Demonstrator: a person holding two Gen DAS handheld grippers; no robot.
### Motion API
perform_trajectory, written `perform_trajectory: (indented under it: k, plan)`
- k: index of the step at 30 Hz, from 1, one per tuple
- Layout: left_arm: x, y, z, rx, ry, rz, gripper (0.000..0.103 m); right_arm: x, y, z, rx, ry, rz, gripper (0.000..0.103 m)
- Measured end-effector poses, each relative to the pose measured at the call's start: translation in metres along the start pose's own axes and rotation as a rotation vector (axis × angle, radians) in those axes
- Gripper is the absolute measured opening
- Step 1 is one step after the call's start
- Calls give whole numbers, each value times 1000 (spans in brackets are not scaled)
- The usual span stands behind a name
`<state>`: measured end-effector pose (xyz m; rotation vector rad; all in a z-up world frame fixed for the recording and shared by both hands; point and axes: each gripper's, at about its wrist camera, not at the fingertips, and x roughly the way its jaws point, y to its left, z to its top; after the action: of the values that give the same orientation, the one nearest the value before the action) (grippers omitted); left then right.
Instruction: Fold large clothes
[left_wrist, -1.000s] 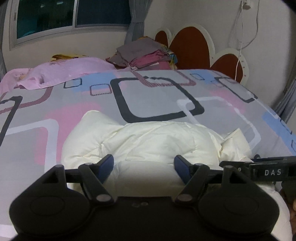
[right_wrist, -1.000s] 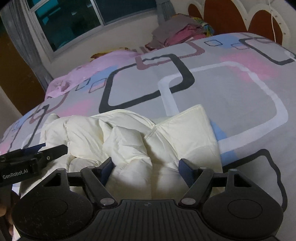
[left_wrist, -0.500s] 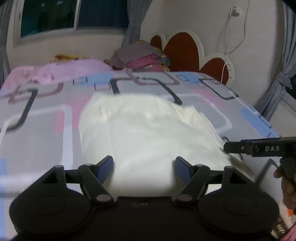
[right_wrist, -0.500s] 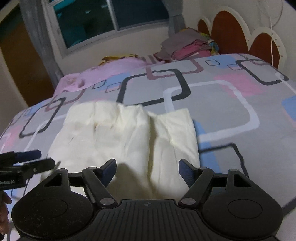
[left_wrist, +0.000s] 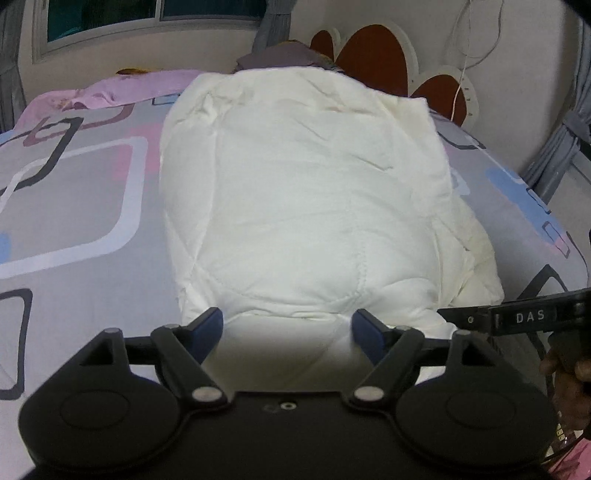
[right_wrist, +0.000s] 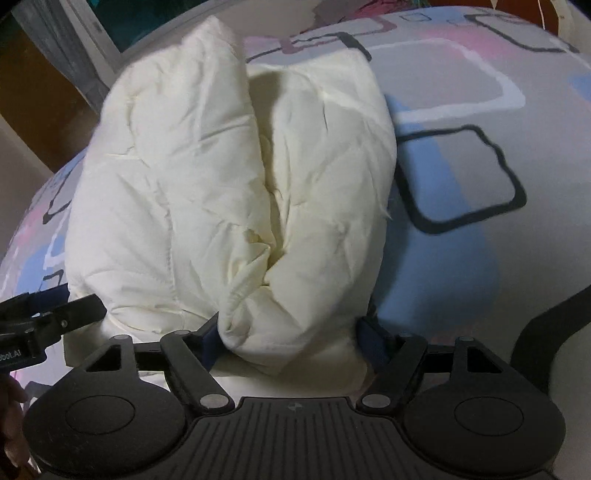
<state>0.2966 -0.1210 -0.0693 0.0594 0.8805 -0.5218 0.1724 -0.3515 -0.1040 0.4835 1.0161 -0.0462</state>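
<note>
Home bedroom, patterned bed (left_wrist: 66, 206), padded headboard (left_wrist: 373, 62), curtained window (left_wrist: 155, 14)

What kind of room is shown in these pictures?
Most likely a bedroom: a bed with a patterned sheet, a scalloped headboard against the wall, and a curtained window.

R gripper (right_wrist: 288, 332) jaws wide apart, cream quilted garment (right_wrist: 229, 177) bunched between them, centre crease. Patterned bedsheet (right_wrist: 480, 221) beneath. L gripper (right_wrist: 48, 314) near left.
</note>
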Motion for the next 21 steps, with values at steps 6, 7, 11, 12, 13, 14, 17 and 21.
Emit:
perform_trajectory:
  k: [6, 7, 11, 12, 13, 14, 17, 21]
  plan:
    - [-27, 7, 14, -35, -61, 4, 83, -49, -4, 19, 4, -128, -5, 74]
    - [-33, 10, 17, -38, -95, 13, 86, -60, -2, 25, -10, -180, -12, 74]
    - [-28, 30, 40, -65, -129, 38, 87, -75, 6, 60, -69, -301, -1, 73]
    - [-24, 35, 44, -83, -122, 26, 88, -70, 3, 69, -53, -294, -1, 73]
    - [-19, 42, 47, -115, -109, 0, 88, -64, -4, 76, -19, -265, 14, 74]
    - [-13, 49, 51, -158, -85, -26, 90, -56, -14, 82, 33, -230, 32, 74]
    - [-2, 64, 48, -269, -54, -75, 96, -42, -50, 77, 164, -187, 74, 93]
    - [10, 77, 40, -374, -33, -125, 99, -20, -91, 69, 320, -111, 203, 94]
